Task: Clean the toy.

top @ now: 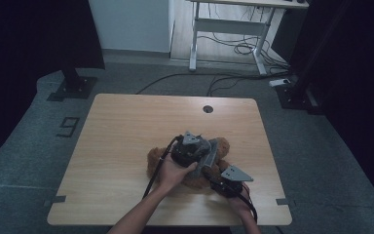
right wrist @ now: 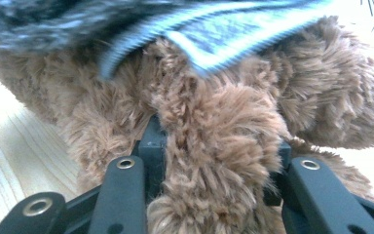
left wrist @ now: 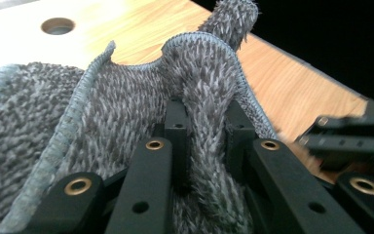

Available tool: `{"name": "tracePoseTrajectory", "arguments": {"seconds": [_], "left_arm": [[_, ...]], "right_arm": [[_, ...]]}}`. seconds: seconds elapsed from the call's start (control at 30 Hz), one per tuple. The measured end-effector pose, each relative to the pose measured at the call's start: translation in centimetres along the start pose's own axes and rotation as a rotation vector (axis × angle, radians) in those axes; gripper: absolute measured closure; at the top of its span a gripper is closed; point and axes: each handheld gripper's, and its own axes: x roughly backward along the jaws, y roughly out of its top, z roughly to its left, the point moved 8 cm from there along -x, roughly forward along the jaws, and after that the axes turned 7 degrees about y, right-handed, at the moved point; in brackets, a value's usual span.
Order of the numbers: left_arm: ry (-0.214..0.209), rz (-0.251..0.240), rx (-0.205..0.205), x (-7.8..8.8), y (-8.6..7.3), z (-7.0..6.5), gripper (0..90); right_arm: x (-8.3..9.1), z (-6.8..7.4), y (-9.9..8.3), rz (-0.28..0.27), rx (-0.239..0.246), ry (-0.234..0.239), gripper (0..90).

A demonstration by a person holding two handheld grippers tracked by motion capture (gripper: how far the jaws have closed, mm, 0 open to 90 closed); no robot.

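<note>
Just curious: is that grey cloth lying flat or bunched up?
Bunched up. The grey cloth rises in a fold pinched by the left gripper, draped over the teddy bear.

Grey cloth (right wrist: 102,19) blurred in right gripper view; bear (top: 221,145) mostly hidden.

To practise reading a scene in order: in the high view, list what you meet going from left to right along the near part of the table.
Bare table → brown plush toy → left gripper, shut on the grey cloth → right gripper, clamped on the plush toy.
</note>
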Motion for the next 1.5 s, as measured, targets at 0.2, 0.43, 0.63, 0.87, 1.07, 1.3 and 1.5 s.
{"name": "tracePoseTrajectory", "arguments": {"seconds": [0.2, 0.43, 0.63, 0.87, 1.07, 1.3, 1.5], "left_arm": [[0.019, -0.009, -0.006, 1.8, -1.4, 1.5, 77.5], [0.067, -0.031, -0.017, 4.8, -2.6, 3.8, 77.6], [0.111, -0.037, 0.051, 7.3, -4.5, 7.3, 77.5], [0.161, -0.033, 0.092, 8.9, -6.4, 10.0, 77.3], [0.116, -0.053, 0.165, 9.6, -6.3, 10.3, 77.0], [0.061, -0.079, 0.077, 8.6, -2.0, 6.0, 76.9], [-0.011, -0.052, 0.011, 4.6, 1.7, 1.1, 76.8]], "right_arm": [[0.0, 0.0, 0.0, -0.007, -0.009, 0.003, 57.8], [0.0, -0.1, 0.0, -0.011, -0.017, 0.003, 57.8], [0.0, -0.1, 0.0, -0.013, -0.019, 0.004, 57.8], [0.0, -0.1, 0.0, -0.017, -0.022, 0.004, 57.8], [0.0, -0.1, 0.0, -0.019, -0.024, 0.004, 57.8], [0.1, -0.2, 0.0, -0.017, -0.025, 0.003, 57.8], [0.1, -0.2, -0.1, -0.022, -0.021, 0.006, 57.8]]}}
